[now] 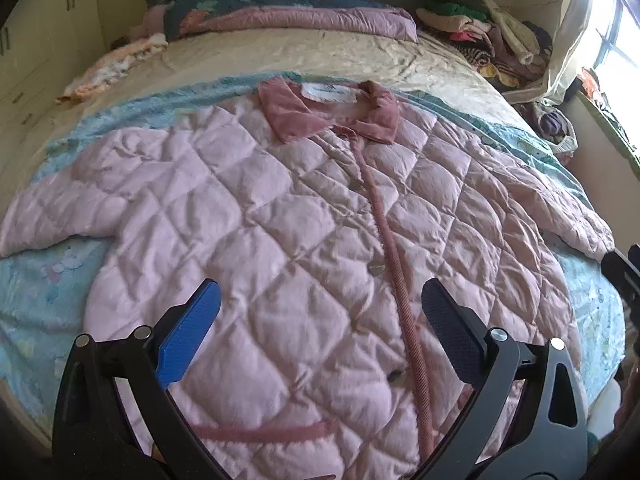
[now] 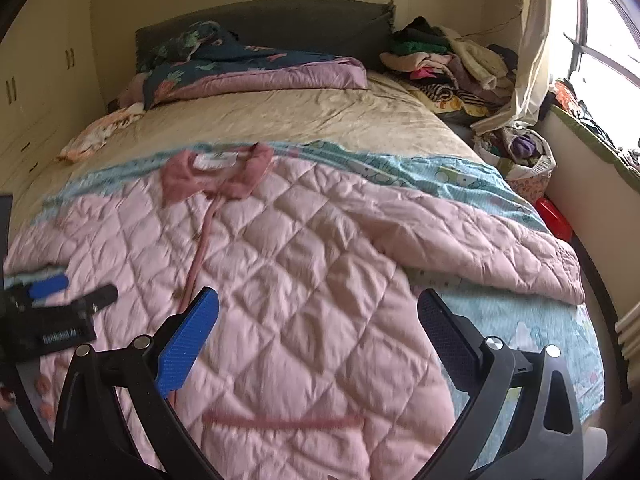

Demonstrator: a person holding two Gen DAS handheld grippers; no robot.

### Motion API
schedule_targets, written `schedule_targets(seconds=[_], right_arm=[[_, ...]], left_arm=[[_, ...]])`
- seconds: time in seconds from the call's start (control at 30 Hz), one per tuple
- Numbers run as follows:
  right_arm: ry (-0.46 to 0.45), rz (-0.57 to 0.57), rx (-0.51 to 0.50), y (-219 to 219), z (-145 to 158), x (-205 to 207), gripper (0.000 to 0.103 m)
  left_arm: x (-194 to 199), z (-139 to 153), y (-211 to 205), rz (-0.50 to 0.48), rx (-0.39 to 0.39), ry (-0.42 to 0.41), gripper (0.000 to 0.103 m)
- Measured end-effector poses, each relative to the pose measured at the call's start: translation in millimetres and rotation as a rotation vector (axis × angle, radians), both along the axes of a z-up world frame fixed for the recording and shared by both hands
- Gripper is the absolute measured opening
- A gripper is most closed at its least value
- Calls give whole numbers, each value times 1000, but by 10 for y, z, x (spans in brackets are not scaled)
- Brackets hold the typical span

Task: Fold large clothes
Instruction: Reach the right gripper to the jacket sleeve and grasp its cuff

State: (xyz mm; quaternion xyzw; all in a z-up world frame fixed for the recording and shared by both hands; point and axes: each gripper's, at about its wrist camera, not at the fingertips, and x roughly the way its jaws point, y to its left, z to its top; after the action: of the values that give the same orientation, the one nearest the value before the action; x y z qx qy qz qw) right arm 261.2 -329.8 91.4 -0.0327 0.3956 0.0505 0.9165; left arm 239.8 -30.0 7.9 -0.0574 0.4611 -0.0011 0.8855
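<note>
Pink quilted button-front jacket (image 1: 304,240) lies spread flat, unfolded, both tongs (image 1: 320,332) (image 2: 318,334) hovering agape above its hem, next probably gripping a sleeve (image 2: 480,248).

One pink quilted jacket (image 1: 304,248), two sleeves, one collar (image 1: 328,114), three visible buttons.
</note>
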Motion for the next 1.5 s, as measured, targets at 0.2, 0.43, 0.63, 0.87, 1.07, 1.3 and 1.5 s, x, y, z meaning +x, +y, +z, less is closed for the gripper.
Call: schedule_targets(seconds=[0.2,0.43,0.63,0.87,1.07,1.3,1.5], right_arm=[[-12,-55,39,-145,10,395,99],[63,-156,145,-567,-210,864,99],[104,-303,155,-1146,-511,1044,99],[141,-543,231,-1996,-846,1168,99],[177,-767,327,-2748,-1123,1111,99],[201,-948,434,-3358,-1455,1067,99],[94,-1011,515,-3708,-1551,1093,98]], left_arm=[[304,-28,-102,-16,-6,2,94],[715,-85,-228,-12,-10,13,94],[987,-160,-350,-8,1,-2,94],[1285,-284,-425,-20,-29,10,94],[1499,-360,-417,-16,0,26,94],[1761,-457,-414,-19,82,58,94],[1877,-447,-253,-8,59,47,94]])
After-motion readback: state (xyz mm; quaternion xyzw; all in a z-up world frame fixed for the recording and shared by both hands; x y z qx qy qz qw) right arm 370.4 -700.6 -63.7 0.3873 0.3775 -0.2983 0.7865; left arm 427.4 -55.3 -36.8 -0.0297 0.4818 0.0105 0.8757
